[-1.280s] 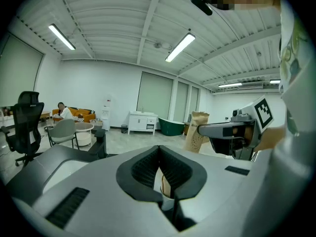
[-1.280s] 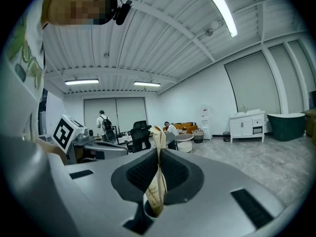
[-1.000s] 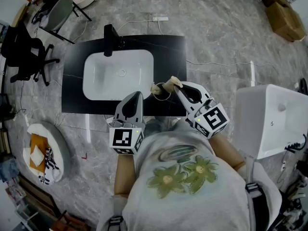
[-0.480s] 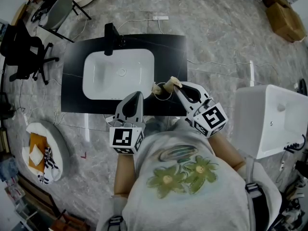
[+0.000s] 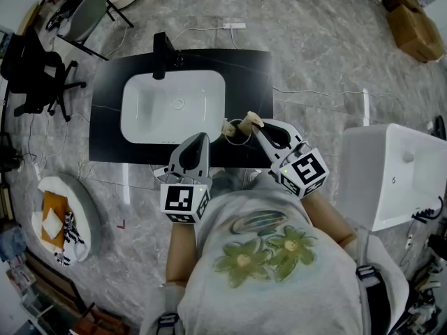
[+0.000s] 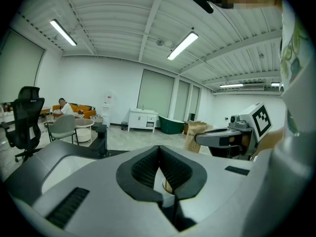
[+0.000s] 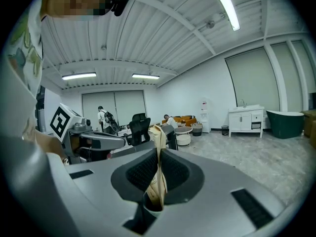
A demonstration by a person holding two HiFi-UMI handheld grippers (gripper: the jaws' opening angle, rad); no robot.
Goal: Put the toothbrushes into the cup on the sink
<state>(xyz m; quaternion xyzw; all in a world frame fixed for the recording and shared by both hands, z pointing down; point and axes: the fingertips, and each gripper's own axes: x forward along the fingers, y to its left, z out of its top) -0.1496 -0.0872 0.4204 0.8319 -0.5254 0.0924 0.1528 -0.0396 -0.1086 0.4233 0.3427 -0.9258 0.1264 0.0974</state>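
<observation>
Head view: the left gripper (image 5: 200, 137) hovers over the near edge of the black countertop (image 5: 105, 117). Its jaws are pressed together with nothing in them. The white basin (image 5: 174, 107) lies just ahead of its tip and a little to its left. The right gripper (image 5: 255, 125) is beside it, angled inward. It pinches a paper-wrapped toothbrush (image 5: 242, 123), whose tan end sticks out past the tips toward the left gripper. A small round rim, seemingly the cup (image 5: 236, 138), sits on the counter right under that end (it is too small to be sure). It lies between the two grippers, nearer the right one.

Left gripper view: the left gripper (image 6: 159, 149) has its dark ribbed pads meeting at the tip, with nothing clamped. Through the gap behind the pads a pale cup (image 6: 168, 185) shows just below and ahead. The right gripper (image 6: 222, 139) reaches in from the right at about the same height.

Right gripper view: the right gripper (image 7: 159, 154) is closed on the paper-wrapped toothbrush (image 7: 158, 174). The packet stands upright between the pads and rises past the tips. The left gripper (image 7: 94, 142) shows off to the left (marker cube facing this camera).
</observation>
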